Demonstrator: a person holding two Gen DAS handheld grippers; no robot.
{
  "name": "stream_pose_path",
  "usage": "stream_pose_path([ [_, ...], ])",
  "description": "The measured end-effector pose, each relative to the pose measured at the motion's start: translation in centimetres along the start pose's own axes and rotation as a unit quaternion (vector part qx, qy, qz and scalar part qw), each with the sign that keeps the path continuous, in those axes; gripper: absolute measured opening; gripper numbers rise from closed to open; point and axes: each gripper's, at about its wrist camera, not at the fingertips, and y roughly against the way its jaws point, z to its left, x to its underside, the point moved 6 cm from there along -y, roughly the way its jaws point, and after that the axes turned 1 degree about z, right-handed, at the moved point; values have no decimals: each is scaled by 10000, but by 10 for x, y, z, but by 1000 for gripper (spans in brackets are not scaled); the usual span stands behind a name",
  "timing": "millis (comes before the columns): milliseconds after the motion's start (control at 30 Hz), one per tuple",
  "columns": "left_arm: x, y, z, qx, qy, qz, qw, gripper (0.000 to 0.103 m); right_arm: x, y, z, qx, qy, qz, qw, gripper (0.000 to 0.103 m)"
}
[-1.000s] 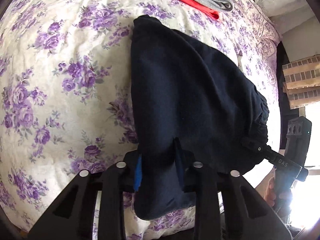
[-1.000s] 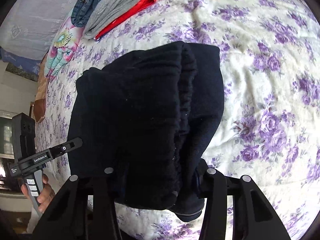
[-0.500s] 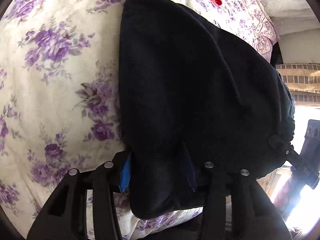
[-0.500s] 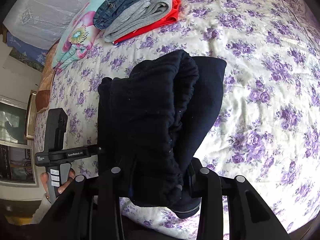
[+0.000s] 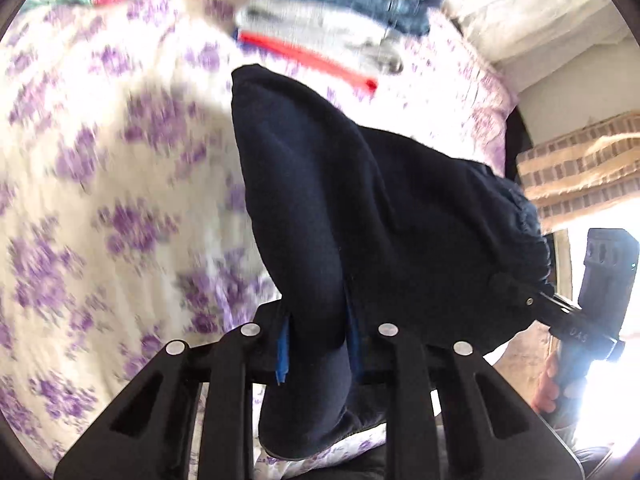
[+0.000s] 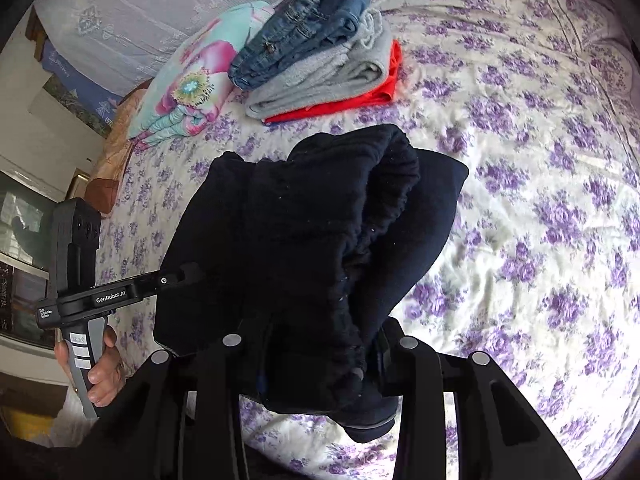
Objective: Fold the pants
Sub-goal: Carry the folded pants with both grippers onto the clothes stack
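Observation:
The dark navy pants (image 5: pixel 360 216) hang folded between my two grippers above the bed. My left gripper (image 5: pixel 316 344) is shut on one end of the fold, blue pads pinching the cloth. My right gripper (image 6: pixel 320 360) is shut on the other end at the gathered elastic waistband (image 6: pixel 376 248). The pants (image 6: pixel 304 232) droop in a bundle, far corners near the bedspread. The right gripper shows at the right of the left wrist view (image 5: pixel 532 304); the left gripper shows at the left of the right wrist view (image 6: pixel 176 276).
A floral purple bedspread (image 6: pixel 540 168) covers the bed. A stack of folded jeans, grey and red clothes (image 6: pixel 320 60) lies at the far side, also in the left wrist view (image 5: pixel 336 12). A colourful folded blanket (image 6: pixel 192 88) lies beside it. A woven basket (image 5: pixel 576 168) stands off the bed's right.
Both grippers have lifted the pants up and back from the bed, so more of the bed and the clothes stack shows. The left view is blurred by motion.

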Motion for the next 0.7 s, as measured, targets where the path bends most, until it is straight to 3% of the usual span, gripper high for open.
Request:
stream_pose_path([
  [167, -75, 60, -17, 20, -168, -690, 9975, 20, -87, 33, 39, -268, 463, -574, 9969, 37],
  [333, -207, 124, -28, -57, -369, -1242, 9916, 20, -214, 62, 70, -451, 815, -1236, 9879, 37],
  [433, -274, 141, -25, -174, -462, -1266, 9907, 20, -283, 61, 69, -416, 725, -1428, 9862, 37],
  [533, -332, 118, -25, -373, -514, -1135, 9915, 20, -326, 41, 53, -276, 617, -1443, 9872, 37],
  [633, -354, 70, -5, -533, -443, -787, 9945, 21, -341, -4, 22, -134, 444, -1166, 9921, 37],
  [700, -357, 19, 21, -742, -227, -301, 9965, 21, -336, -47, -7, 90, 261, -920, 9954, 40],
])
